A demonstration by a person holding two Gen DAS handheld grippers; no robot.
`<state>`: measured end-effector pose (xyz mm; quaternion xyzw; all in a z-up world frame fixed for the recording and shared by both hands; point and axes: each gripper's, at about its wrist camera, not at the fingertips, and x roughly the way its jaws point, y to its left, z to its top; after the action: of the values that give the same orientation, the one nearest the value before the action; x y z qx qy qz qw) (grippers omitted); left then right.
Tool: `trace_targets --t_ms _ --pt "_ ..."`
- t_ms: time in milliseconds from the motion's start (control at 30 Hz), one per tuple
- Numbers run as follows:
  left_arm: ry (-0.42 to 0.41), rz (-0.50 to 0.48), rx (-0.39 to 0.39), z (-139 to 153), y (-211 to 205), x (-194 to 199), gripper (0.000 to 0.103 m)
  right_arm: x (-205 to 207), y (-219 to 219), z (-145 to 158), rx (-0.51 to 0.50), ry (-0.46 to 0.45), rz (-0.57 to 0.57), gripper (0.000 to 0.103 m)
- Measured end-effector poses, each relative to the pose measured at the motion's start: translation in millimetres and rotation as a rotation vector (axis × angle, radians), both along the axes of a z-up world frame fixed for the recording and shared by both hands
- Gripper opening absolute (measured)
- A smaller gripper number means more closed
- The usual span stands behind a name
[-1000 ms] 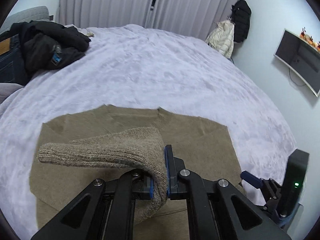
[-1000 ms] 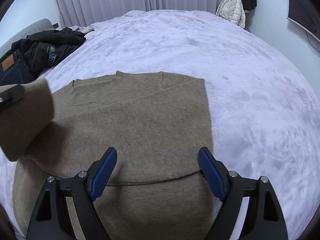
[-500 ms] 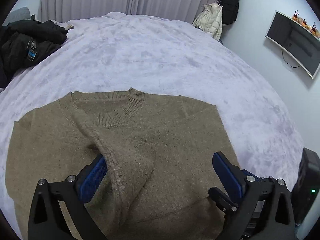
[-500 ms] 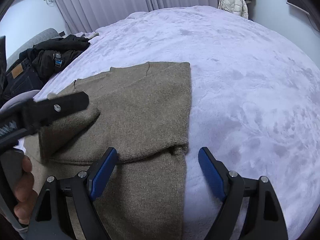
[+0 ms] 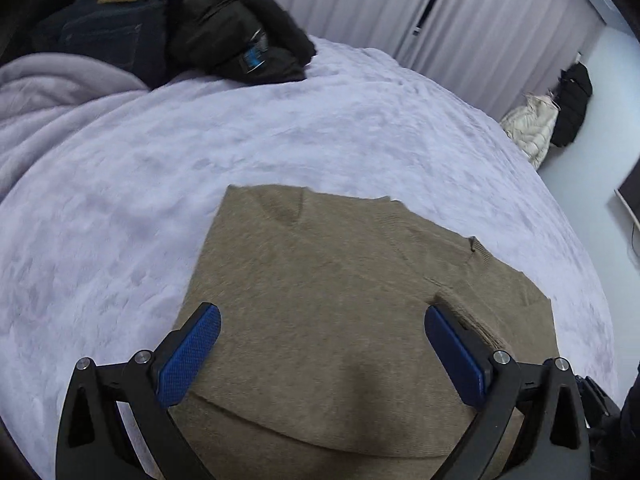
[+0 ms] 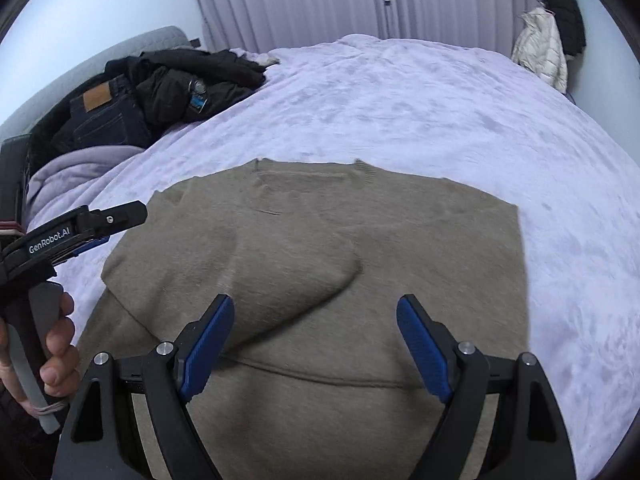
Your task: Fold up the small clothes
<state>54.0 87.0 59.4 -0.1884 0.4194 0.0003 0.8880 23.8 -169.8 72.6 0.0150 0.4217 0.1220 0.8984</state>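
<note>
A tan knit sweater (image 5: pixel 340 300) lies flat on the lavender bed cover, with both sleeves folded in across its body. It also shows in the right wrist view (image 6: pixel 340 240), collar away from me. My left gripper (image 5: pixel 322 354) is open and empty, low over the sweater's left part. My right gripper (image 6: pixel 316 344) is open and empty above the sweater's lower middle, near the folded sleeve's edge. The left gripper (image 6: pixel 116 220) also shows at the left edge of the right wrist view, held by a hand.
A pile of dark jackets and jeans (image 5: pixel 160 28) sits at the bed's far left, also in the right wrist view (image 6: pixel 160 92). Curtains (image 6: pixel 360 0) hang behind the bed. A white and a black coat (image 6: pixel 548 40) hang at the right wall. Lavender cover (image 6: pixel 500 120) surrounds the sweater.
My left gripper let go of the sleeve, which now lies across the sweater, and moved left and back. My right gripper stayed open and shifted over the sweater's middle.
</note>
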Motion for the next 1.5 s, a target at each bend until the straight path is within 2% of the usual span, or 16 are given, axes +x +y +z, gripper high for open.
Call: trace_targets --t_ms 67,167,233,300,433,533,767,800,833,900,1067,1167,1267,1367,1433,1500 --pt "0.051 0.002 -0.044 -17 9 4 0.102 20 28 -7 -0.039 0.040 0.002 0.086" --pt "0.115 -0.030 0.003 -39 3 10 0.102 56 55 -30 -0.118 0.130 -0.001 0.081" --pt "0.101 -0.061 0.073 -38 -7 6 0.102 66 54 -37 -0.169 0.143 -0.028 0.011" --pt "0.074 -0.089 0.095 -35 -13 1 0.102 58 28 -22 -0.051 0.104 -0.064 0.010" --pt "0.095 -0.110 0.150 -44 -29 3 0.102 30 -27 -6 0.028 -0.021 -0.154 0.015" --pt "0.091 -0.134 0.222 -44 -42 0 0.102 26 -72 -35 0.139 0.095 -0.208 0.053" --pt "0.081 -0.188 0.202 -29 -50 -3 0.102 11 -112 -49 0.404 0.081 -0.224 0.053" --pt "0.079 -0.192 0.198 -28 -51 -3 0.102 11 -114 -49 0.426 0.084 -0.233 0.042" --pt "0.079 -0.195 0.195 -27 -52 -2 0.102 12 -116 -49 0.434 0.086 -0.238 0.005" --pt "0.073 -0.196 0.201 -26 -55 -1 0.102 12 -115 -43 0.419 0.080 -0.222 0.007" --pt "0.113 -0.177 0.177 -38 -57 5 0.102 0 -97 5 0.272 -0.156 -0.154 0.006" --pt "0.122 -0.191 0.249 -42 -68 5 0.102 22 -107 -16 0.240 -0.057 -0.200 0.008" --pt "0.107 -0.212 0.223 -31 -68 -1 0.102 37 -125 -50 0.268 0.136 -0.236 0.013" --pt "0.050 -0.219 0.170 -10 -63 -10 0.102 19 -139 -34 0.256 0.068 -0.296 0.026" --pt "0.017 -0.223 0.162 1 -64 -10 0.102 1 -145 -16 0.200 -0.002 -0.377 0.056" --pt "0.027 -0.238 0.181 1 -76 -3 0.102 -11 -138 2 0.156 -0.073 -0.400 0.072"
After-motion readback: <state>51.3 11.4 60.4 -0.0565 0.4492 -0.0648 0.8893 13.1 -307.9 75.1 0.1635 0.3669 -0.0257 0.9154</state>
